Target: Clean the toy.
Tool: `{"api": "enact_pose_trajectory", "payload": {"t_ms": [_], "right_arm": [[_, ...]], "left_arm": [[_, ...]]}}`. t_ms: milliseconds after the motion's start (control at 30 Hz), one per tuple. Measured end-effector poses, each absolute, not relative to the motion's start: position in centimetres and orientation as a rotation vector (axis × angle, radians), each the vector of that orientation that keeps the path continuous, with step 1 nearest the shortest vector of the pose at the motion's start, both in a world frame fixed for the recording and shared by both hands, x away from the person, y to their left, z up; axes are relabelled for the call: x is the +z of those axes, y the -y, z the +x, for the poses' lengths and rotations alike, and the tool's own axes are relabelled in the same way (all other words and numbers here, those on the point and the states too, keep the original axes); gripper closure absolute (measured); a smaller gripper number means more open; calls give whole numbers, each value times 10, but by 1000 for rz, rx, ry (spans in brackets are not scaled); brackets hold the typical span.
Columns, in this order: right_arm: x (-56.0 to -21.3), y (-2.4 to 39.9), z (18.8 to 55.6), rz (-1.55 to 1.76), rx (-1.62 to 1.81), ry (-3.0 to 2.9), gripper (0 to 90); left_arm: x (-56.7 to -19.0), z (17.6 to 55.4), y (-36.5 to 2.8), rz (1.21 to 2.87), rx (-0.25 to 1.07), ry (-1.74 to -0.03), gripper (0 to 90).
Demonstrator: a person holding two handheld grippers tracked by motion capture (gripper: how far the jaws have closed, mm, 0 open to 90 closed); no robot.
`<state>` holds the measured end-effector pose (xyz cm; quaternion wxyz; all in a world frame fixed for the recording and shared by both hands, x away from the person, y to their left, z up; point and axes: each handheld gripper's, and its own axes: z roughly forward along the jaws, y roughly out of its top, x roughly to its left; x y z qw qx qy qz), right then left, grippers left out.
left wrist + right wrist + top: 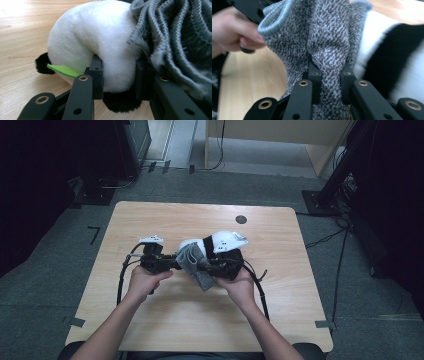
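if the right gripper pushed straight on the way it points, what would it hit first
Probably the grey knitted sock already pinched in the right gripper; just behind it lies the black-and-white plush panda toy, though depth is hard to judge.

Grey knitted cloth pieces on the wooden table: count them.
1. The grey knitted cloth lies mid-table against the black-and-white plush panda toy, pinched by the right gripper. More could be hidden behind the toy or hands.

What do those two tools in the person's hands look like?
The left tool and right tool are black, each with two flat jaws joined by bars with brass-coloured rivets. A white plate sits on top of each, and a black cable trails from each toward the person. The forearms are bare, no sleeves showing.
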<state>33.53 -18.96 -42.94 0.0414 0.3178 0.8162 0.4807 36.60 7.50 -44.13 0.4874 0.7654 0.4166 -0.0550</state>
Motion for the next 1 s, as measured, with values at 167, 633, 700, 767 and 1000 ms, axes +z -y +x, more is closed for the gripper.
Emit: {"api": "enact_pose_trajectory", "payload": {"t_ms": [167,633,700,767,1000], "right_arm": [[-426,215,339,1021,1431,-2482,782],[-417,270,346,1029,1402,-2437,784],[-420,275,348,1034,1403,-2424,783],[-421,279,349,1042,1398,-2412,780],[-426,302,354,1138,1339,-2348,774]], "left_arm": [[-441,366,-77,1857,-149,-1009,662],[-441,367,-76,1845,-153,-1005,663],[-441,367,-76,1845,-152,-1005,663],[-441,367,-77,1844,-150,-1005,663],[-440,367,-77,1835,-143,-999,664]]}}
